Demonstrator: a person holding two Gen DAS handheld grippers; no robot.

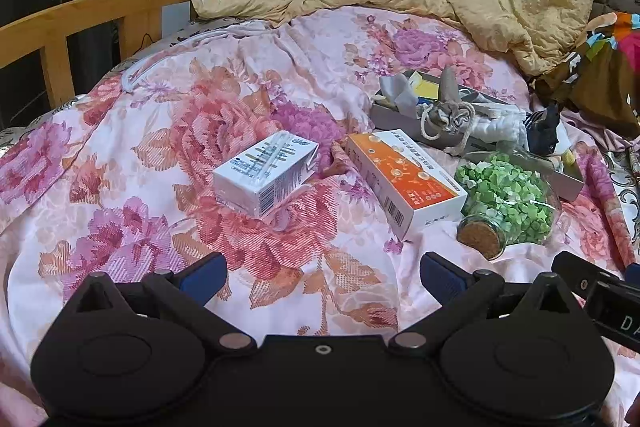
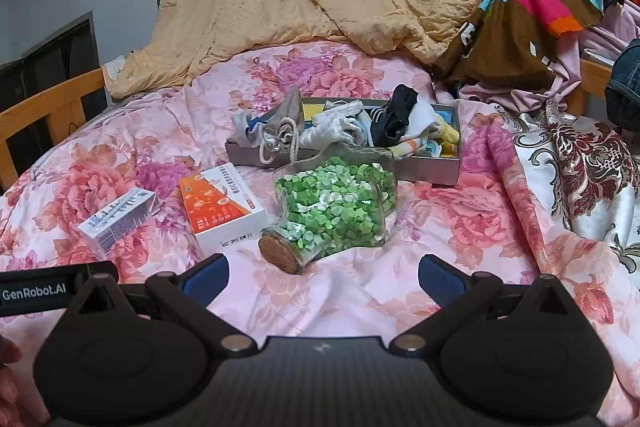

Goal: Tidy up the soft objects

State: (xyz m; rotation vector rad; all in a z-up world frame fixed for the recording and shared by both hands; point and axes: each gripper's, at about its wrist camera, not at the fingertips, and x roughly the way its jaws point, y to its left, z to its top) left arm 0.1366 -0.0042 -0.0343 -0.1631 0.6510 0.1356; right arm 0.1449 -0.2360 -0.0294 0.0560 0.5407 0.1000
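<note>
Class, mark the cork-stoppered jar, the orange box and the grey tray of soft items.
Cork-stoppered jar [image 2: 336, 211]: right wrist view, glass side over the green pieces.
Orange box [image 2: 218, 205]: right wrist view, orange top face.
Grey tray [image 2: 434, 169]: right wrist view, front wall.

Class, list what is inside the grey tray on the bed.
The grey tray holds a black sock, white cloth, a grey drawstring pouch and yellow items. Whatever lies beneath them is covered.

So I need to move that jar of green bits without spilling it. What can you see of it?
The glass jar is clear, lobed rather than round, and nearly full of small green and white folded paper pieces. A cork stopper plugs its neck. It lies on its side on the floral bedspread, cork toward the cameras, its base against the grey tray and the orange box close beside it. Neither gripper touches it.
</note>
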